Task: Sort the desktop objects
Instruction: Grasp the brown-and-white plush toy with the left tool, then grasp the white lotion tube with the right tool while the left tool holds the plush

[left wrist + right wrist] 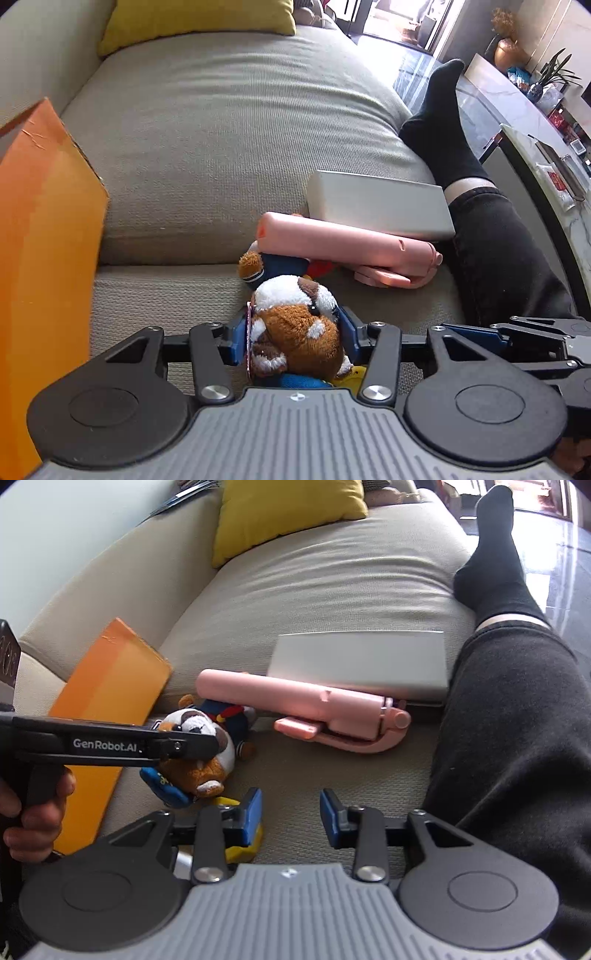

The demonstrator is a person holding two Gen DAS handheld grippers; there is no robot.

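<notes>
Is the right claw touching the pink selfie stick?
Apart. The right wrist view shows bare sofa between the right claw and the pink selfie stick.

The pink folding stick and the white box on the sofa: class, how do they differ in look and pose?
The pink folding stick is long, rounded and slim; the white box is flat-sided, wider and blocky. The stick has a hinged end with a folded-out flap; the box is plain. The stick lies nearer the grippers, the box behind and touching it. Both lie flat on the sofa, roughly parallel.

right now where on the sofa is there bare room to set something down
Free: the wide seat cushion between the yellow pillow, orange box and white box. Crowded: the front edge, where the plush toy, pink selfie stick and white box cluster beside the leg.
</notes>
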